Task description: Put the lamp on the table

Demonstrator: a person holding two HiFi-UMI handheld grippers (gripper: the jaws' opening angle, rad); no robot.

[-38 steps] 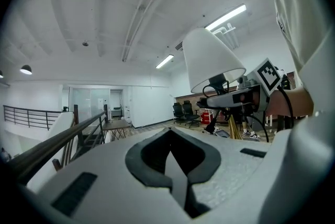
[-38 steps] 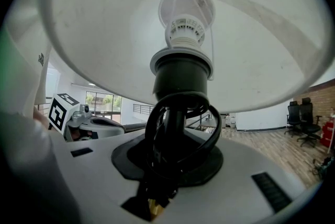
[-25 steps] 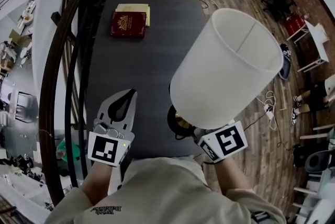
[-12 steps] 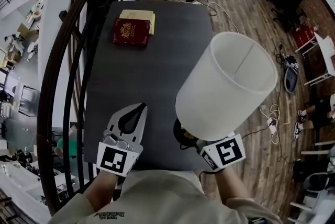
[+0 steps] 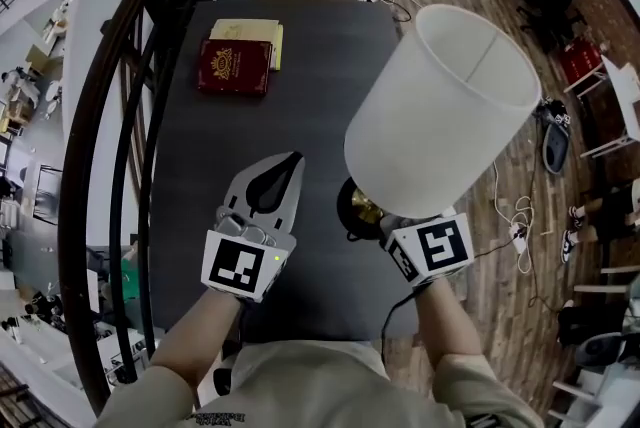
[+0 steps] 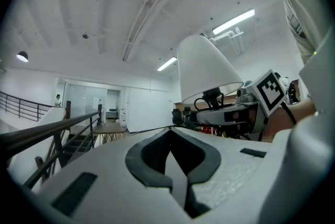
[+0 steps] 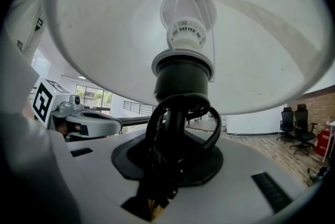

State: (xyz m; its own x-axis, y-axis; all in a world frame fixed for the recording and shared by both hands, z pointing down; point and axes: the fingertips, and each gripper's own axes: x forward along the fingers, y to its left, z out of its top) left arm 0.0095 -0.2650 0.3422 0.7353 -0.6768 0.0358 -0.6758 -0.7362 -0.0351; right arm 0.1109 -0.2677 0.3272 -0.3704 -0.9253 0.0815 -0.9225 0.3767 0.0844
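The lamp has a wide white shade on a dark stem with a cord wound round it, and a dark and gold foot. My right gripper is shut on that stem and holds the lamp upright over the near right part of the dark table. The shade hides the jaw tips in the head view. My left gripper hovers beside it on the left, shut with nothing in it. In the left gripper view the shade stands to the right.
A red book lies on a yellowish one at the table's far left. A dark stair railing runs along the table's left side. Cables, chairs and shoes lie on the wooden floor at the right.
Both grippers have moved forward from the table's near edge to over the tabletop. The lamp travelled with the right one.
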